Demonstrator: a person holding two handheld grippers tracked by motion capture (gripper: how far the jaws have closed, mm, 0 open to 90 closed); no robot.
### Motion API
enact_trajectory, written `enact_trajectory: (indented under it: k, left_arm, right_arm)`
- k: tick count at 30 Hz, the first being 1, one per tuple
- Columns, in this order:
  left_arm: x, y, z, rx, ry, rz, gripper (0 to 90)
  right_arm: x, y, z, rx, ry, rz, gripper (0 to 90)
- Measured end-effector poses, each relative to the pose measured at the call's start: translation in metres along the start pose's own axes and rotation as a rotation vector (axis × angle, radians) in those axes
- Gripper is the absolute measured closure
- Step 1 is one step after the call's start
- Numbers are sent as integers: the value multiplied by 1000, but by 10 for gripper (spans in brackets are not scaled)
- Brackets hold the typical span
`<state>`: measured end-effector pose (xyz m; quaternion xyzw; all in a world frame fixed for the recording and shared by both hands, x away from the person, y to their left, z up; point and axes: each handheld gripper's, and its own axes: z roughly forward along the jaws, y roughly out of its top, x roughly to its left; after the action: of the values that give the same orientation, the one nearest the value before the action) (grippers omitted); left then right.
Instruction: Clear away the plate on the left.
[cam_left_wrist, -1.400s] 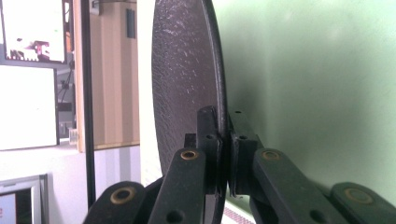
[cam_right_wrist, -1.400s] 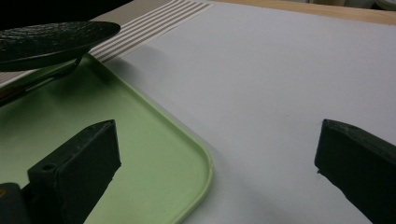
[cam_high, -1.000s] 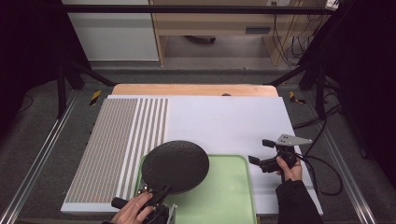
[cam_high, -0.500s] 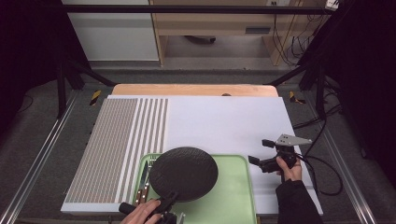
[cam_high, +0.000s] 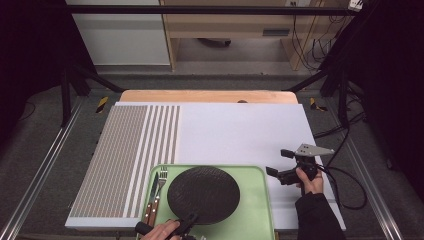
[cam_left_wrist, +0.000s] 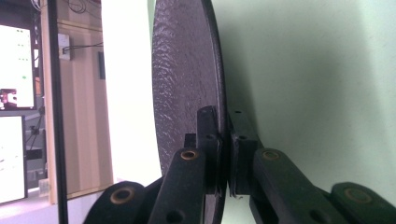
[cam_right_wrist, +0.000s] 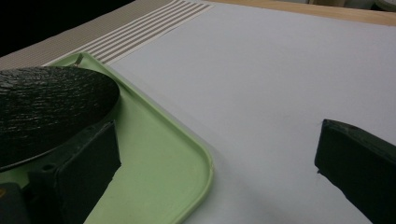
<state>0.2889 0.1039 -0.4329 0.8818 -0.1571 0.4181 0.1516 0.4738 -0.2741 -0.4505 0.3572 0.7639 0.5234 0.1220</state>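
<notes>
A round black textured plate (cam_high: 203, 194) lies over the middle of a pale green tray (cam_high: 252, 210) at the table's near edge. My left gripper (cam_high: 189, 221) is shut on the plate's near rim; in the left gripper view its jaws pinch the plate (cam_left_wrist: 187, 84) edge-on, the green tray (cam_left_wrist: 317, 84) behind it. A fork (cam_high: 161, 181) and a knife (cam_high: 152, 196) with wooden handles lie along the tray's left side. My right gripper (cam_high: 280, 165) hovers open just right of the tray, nothing between its fingers (cam_right_wrist: 359, 163); its view shows the tray corner (cam_right_wrist: 187, 154) and plate (cam_right_wrist: 46, 102).
A white mat (cam_high: 240, 130) covers the table, with a brown striped placemat (cam_high: 127, 155) on its left part. A wooden board edge (cam_high: 210, 96) runs along the far side. Cables trail off the right edge near my right hand.
The plate, held by my left gripper, has moved right and slightly nearer, from the tray's left end to its middle, uncovering the fork and knife. The right gripper has stayed put.
</notes>
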Motion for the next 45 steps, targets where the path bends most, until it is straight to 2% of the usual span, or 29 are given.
enact_trajectory:
  k: [13,16,26,31,37,42,45]
  left_arm:
    - [-1,0,7,-1,-18,-8,853]
    - [-1,1,8,-5,-21,2,852]
    - [-2,3,11,-5,-23,-11,853]
    - [-1,2,11,-10,-34,-26,854]
    - [-4,2,12,-3,-55,-24,828]
    - [-6,3,14,-18,-73,-40,813]
    - [-9,5,17,-21,-84,-34,800]
  right_arm:
    - [0,0,1,3,-1,0,2]
    - [0,0,0,1,1,0,2]
    - [0,0,0,-1,0,0,2]
    - [0,0,0,-1,1,0,2]
    - [0,0,0,0,1,-2,2]
    - [0,0,0,1,1,-1,2]
    - [0,0,0,-1,1,-2,2]
